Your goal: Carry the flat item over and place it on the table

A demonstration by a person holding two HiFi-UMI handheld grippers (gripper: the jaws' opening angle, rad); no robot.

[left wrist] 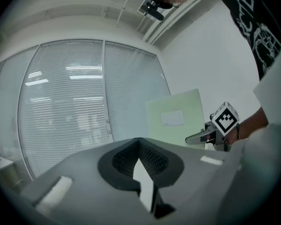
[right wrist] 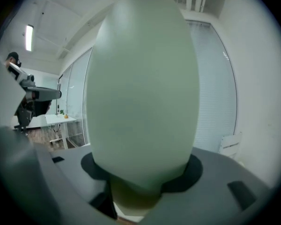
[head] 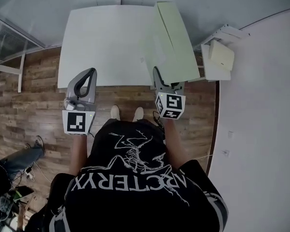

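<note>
The flat item is a pale green board (head: 173, 40), held tilted on edge above the right side of the white table (head: 101, 42). My right gripper (head: 157, 75) is shut on its near end; in the right gripper view the board (right wrist: 143, 88) rises from between the jaws (right wrist: 139, 191) and fills the middle. My left gripper (head: 92, 72) hangs over the table's near edge, shut and empty, its fingertips meeting (left wrist: 139, 142). From the left gripper view the board (left wrist: 175, 118) shows upright, with the right gripper's marker cube (left wrist: 225, 119) beside it.
A white folded chair-like frame (head: 220, 57) leans by the wall right of the table. Another white desk frame (head: 7, 69) stands at the far left on the wood floor. Someone's legs (head: 21, 158) show at lower left. Glass walls with blinds (left wrist: 70, 111) lie behind the table.
</note>
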